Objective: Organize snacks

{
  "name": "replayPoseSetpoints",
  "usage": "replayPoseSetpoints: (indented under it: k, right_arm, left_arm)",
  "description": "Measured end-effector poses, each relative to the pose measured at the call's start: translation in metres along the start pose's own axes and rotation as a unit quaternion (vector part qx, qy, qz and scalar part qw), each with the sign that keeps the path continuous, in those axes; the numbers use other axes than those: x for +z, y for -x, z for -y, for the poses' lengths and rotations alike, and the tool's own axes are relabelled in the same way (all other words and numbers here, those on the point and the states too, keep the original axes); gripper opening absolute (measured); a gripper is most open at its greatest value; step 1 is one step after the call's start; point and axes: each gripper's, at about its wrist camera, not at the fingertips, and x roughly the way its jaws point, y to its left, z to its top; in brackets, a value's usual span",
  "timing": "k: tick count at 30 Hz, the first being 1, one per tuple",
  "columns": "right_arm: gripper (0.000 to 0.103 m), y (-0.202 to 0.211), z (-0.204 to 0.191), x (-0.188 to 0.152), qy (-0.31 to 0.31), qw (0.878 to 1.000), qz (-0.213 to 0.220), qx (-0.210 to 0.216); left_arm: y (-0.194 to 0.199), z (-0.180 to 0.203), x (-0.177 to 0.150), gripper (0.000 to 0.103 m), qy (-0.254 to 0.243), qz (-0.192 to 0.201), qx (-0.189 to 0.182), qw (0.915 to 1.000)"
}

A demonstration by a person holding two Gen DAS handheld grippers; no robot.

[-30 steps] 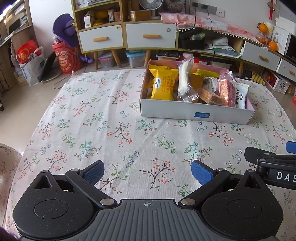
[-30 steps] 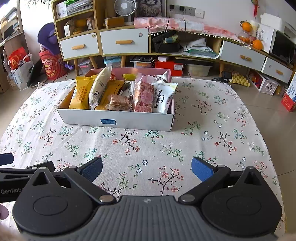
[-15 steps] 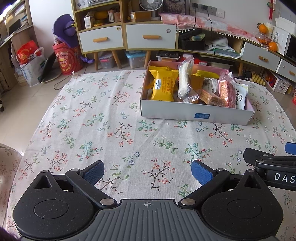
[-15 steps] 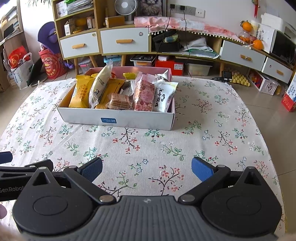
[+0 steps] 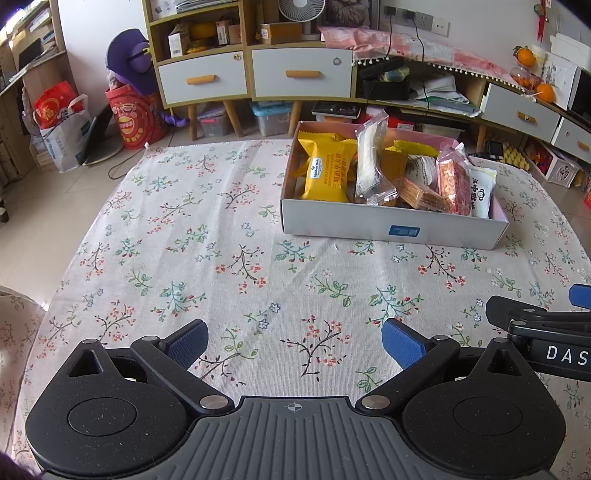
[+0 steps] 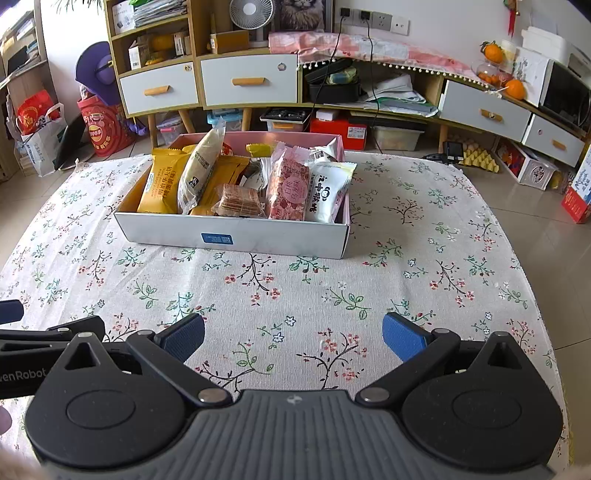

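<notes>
Snacks [image 6: 236, 184] fill the box [image 6: 236, 236] on the bench [image 6: 295, 288]; left gripper [image 5: 293, 341] and right gripper [image 6: 293, 338] both hover released, empty

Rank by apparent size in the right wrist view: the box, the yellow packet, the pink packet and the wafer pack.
1. Box, clearly largest.
2. Yellow packet and pink packet: they look alike, no ranking.
3. Wafer pack, smallest, though partly hidden behind the box wall.

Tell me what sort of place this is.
Most likely a home living room: a table with a flowered tablecloth, a low cabinet with drawers and cluttered shelves, and a small fan on top.
</notes>
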Motion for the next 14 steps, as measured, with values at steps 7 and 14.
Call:
replayPoseSetpoints:
  k: [7,14]
  right_arm:
    - [0.103,0.0000,0.0002,0.0000,0.000,1.000,0.000,0.000]
    - [0.103,0.0000,0.0000,0.0000,0.001,1.000,0.000,0.000]
  left_arm:
    - [0.0004,0.0002,0.0001,0.101,-0.001,0.000,0.000,1.0000]
    - [0.0009,-0.0002,0.0009,0.101,-0.004,0.001,0.003,1.0000]
